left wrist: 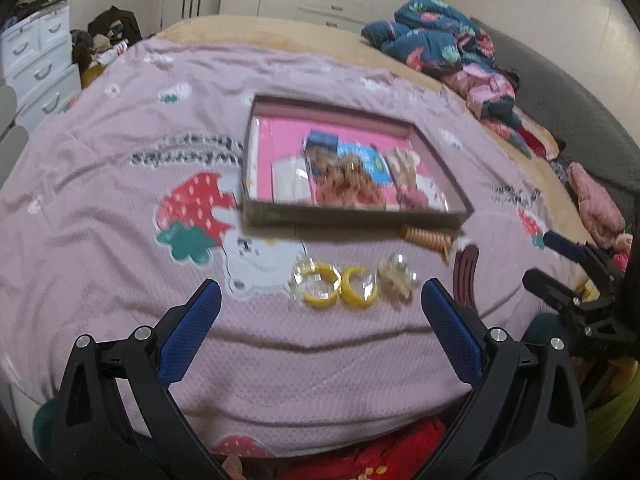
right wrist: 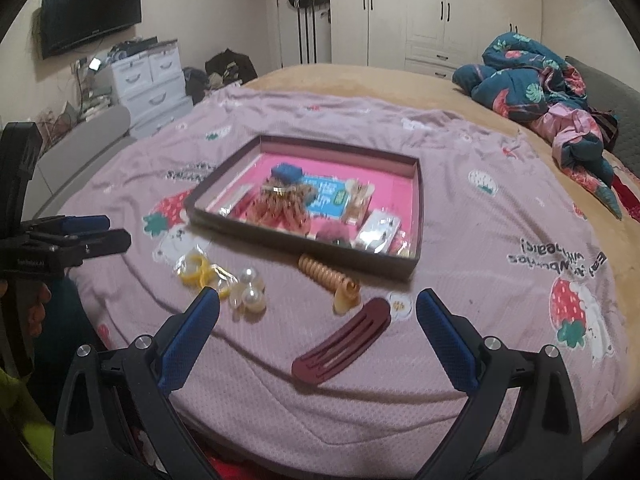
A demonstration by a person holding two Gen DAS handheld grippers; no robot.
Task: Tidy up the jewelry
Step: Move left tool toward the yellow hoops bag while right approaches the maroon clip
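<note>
A shallow dark box [left wrist: 352,218] [right wrist: 304,242] with a pink inside lies on the pink blanket and holds several hair pieces and packets. In front of it lie yellow hoop earrings in a clear bag [left wrist: 334,284] [right wrist: 198,272], a pearl clip [left wrist: 398,280] [right wrist: 250,290], a tan spiral hair tie [left wrist: 426,238] [right wrist: 326,278] and a maroon hair clip [left wrist: 466,276] [right wrist: 342,342]. My left gripper [left wrist: 320,300] is open and empty, just short of the earrings. My right gripper [right wrist: 318,308] is open and empty, above the maroon clip.
The pink strawberry blanket [left wrist: 120,240] [right wrist: 500,240] covers a bed. Crumpled clothes [left wrist: 444,48] [right wrist: 540,88] lie at the far right. White drawers [right wrist: 148,76] and a wall screen [right wrist: 90,12] stand at the left. The other gripper shows in each view: the right one [left wrist: 560,268], the left one [right wrist: 80,232].
</note>
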